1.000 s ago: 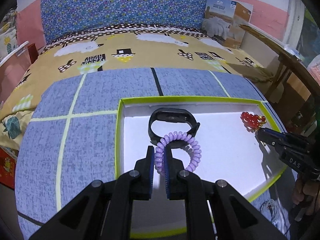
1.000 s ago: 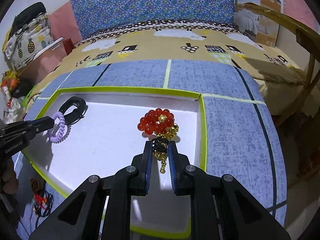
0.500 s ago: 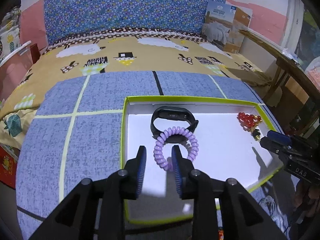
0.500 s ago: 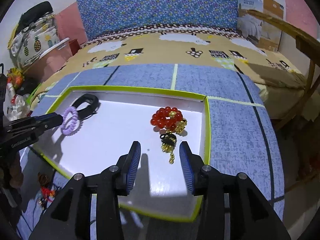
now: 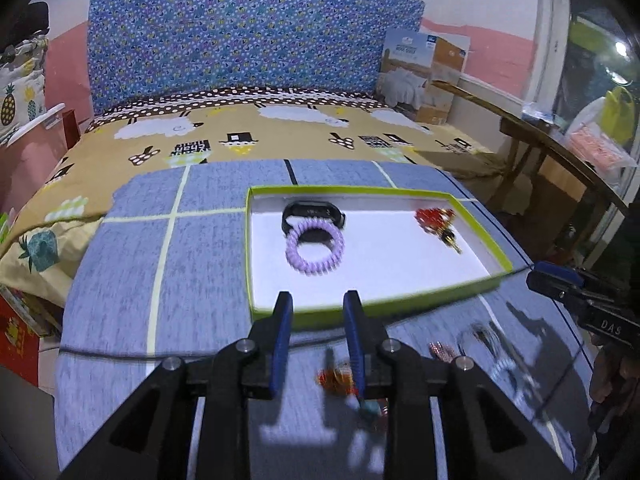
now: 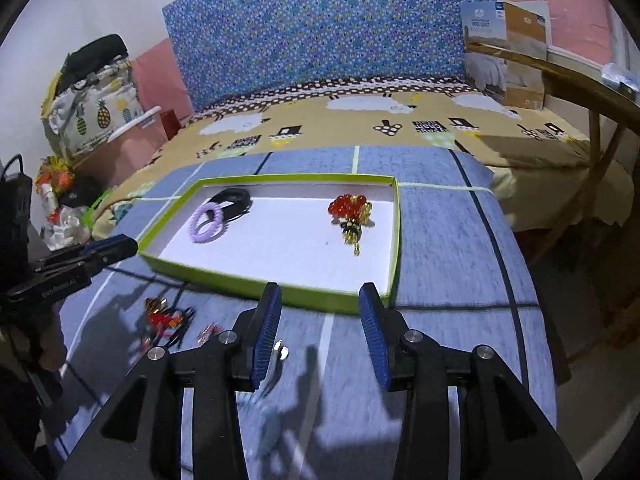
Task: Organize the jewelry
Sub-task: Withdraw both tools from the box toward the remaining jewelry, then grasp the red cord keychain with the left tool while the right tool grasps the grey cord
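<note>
A shallow white tray with a lime-green rim (image 5: 368,307) (image 6: 256,285) lies on the blue mat. In it lie a purple spiral bracelet (image 5: 315,251) (image 6: 207,220), a black wristband (image 5: 313,212) (image 6: 234,199) and a red bead bracelet with gold charms (image 5: 436,220) (image 6: 350,210). My left gripper (image 5: 317,308) is open and empty, in front of the tray's near rim. My right gripper (image 6: 319,300) is open and empty, also just in front of the near rim. Loose jewelry lies on the mat in front of the tray: a red and gold piece (image 5: 336,378) (image 6: 160,316), a small pink piece (image 5: 440,349) (image 6: 209,331) and silvery pieces (image 5: 486,336) (image 6: 281,350).
The mat lies on a bed with a sheep-print sheet (image 5: 256,136) and a blue floral headboard (image 5: 248,40). A wooden table (image 5: 560,152) stands at the right. Bags and boxes stand at the left (image 6: 92,104). A thin black cable (image 5: 140,354) runs across the mat.
Both grippers let go of their bracelets, opened wider and drew back out of the tray. The purple and red bracelets now lie in the tray. Loose jewelry in front came into view.
</note>
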The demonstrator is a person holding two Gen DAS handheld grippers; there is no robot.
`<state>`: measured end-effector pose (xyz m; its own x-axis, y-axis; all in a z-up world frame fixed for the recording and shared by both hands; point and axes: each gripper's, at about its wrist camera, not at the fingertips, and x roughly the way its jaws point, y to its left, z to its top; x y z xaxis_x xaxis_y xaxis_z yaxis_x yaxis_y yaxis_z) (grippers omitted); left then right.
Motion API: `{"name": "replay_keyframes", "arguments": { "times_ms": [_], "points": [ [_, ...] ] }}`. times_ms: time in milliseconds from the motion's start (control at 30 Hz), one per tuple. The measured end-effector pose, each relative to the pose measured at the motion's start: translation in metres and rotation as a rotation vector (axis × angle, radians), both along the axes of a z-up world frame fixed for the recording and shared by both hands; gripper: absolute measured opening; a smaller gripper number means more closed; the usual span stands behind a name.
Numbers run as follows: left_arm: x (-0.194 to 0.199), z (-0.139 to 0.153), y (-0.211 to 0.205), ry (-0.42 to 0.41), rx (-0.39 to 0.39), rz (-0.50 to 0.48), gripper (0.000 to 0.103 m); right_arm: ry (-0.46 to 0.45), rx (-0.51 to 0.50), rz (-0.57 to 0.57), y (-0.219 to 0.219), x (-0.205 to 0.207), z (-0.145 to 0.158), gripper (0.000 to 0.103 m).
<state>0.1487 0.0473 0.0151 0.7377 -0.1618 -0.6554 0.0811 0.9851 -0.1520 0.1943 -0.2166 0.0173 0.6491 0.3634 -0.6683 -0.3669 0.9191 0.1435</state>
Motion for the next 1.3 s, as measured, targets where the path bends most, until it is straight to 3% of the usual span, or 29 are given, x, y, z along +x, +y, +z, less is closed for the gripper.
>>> {"name": "replay_keyframes", "arguments": {
  "times_ms": [367, 600, 1300],
  "points": [
    [-0.057, -0.006, -0.010, -0.009, 0.019, -0.037, 0.027, -0.003, 0.031, 0.008, -0.006, -0.056, -0.003, 0.041],
    [-0.077, -0.015, -0.008, 0.016, -0.018, -0.030, 0.027, 0.017, 0.027, 0.008, -0.006, -0.078, -0.014, 0.041],
    [-0.055, -0.034, -0.032, 0.089, -0.003, -0.064, 0.036, 0.068, 0.028, 0.014, 0.002, -0.058, -0.029, 0.041]
  ]
}}
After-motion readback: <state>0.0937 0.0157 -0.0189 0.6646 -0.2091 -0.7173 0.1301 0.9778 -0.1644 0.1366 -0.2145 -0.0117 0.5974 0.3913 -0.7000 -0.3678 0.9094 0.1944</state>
